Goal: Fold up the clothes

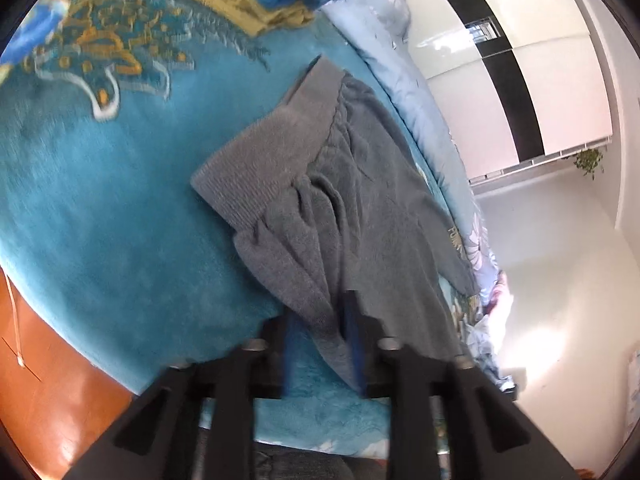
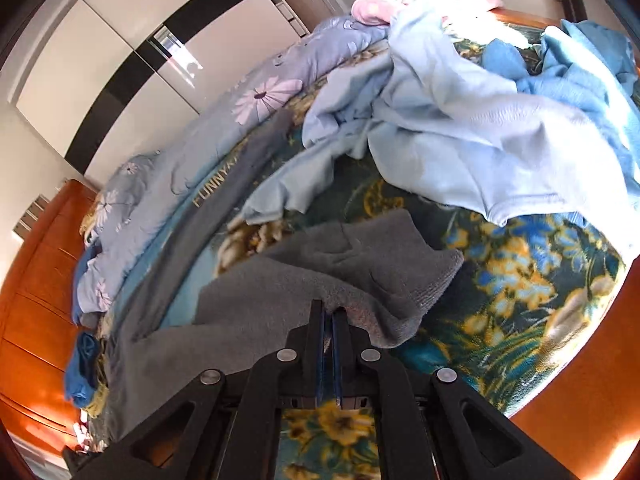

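In the left wrist view the left hand-held gripper [image 1: 324, 344] stands partly open astride a fold of the grey garment [image 1: 320, 184] spread across frame centre on the bed [image 1: 100, 208], while in the right wrist view the right hand-held gripper [image 2: 329, 316] pinches that garment's edge at lower centre, seemingly for folding.

A bed [image 2: 576, 432] under a teal floral blanket [image 1: 100, 200] carries grey trousers [image 1: 320, 168], pale blue clothes [image 2: 460, 128], and a floral duvet [image 2: 168, 184].
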Available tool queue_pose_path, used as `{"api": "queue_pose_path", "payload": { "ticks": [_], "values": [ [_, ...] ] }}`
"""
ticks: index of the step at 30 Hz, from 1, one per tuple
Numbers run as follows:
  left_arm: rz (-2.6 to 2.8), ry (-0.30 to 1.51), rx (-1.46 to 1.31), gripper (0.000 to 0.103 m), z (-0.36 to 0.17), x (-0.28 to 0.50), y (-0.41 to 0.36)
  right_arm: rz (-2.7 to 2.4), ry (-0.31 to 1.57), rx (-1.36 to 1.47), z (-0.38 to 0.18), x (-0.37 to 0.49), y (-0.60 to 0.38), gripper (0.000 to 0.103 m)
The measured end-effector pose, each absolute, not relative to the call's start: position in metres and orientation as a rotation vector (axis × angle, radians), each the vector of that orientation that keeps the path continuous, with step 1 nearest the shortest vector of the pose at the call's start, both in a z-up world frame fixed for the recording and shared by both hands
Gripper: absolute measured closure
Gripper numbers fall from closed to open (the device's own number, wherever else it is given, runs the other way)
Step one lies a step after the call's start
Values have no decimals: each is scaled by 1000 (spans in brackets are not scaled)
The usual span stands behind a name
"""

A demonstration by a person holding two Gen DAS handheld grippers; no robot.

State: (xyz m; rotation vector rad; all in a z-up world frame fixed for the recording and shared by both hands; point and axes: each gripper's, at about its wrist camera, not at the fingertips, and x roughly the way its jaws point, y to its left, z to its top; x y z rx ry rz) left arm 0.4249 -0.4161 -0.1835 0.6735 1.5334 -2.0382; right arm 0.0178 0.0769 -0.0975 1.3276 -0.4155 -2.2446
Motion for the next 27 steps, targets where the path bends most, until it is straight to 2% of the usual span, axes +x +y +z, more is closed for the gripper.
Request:
{"api": "queue_pose_path", "payload": {
  "ticks": [3, 9, 12, 13, 15, 17, 27],
  "values": [
    [-2013, 1553, 664, 56, -186, 432, -420, -2226, -440, 1342, -106, 18, 81, 96],
    [-1946, 1676, 605, 56, -207, 434, -422, -2187, -509, 1334, -113, 26, 87, 94],
    [-1934, 1718, 546, 58, -210, 437, -424, -2160, -579, 1317, -117, 33, 91, 83],
    [-1931, 1705, 537, 61, -209, 438, -425, -2159, -588, 1318, -118, 35, 92, 78],
    [-1929, 1682, 523, 85, -206, 440, -426, -2160, -604, 1334, -122, 38, 96, 75],
    [-1939, 1659, 516, 90, -202, 440, -427, -2165, -646, 1321, -124, 42, 105, 75],
    [-1980, 1564, 534, 91, -185, 447, -431, -2249, -720, 1323, -134, 9, 123, 72]
  ]
}}
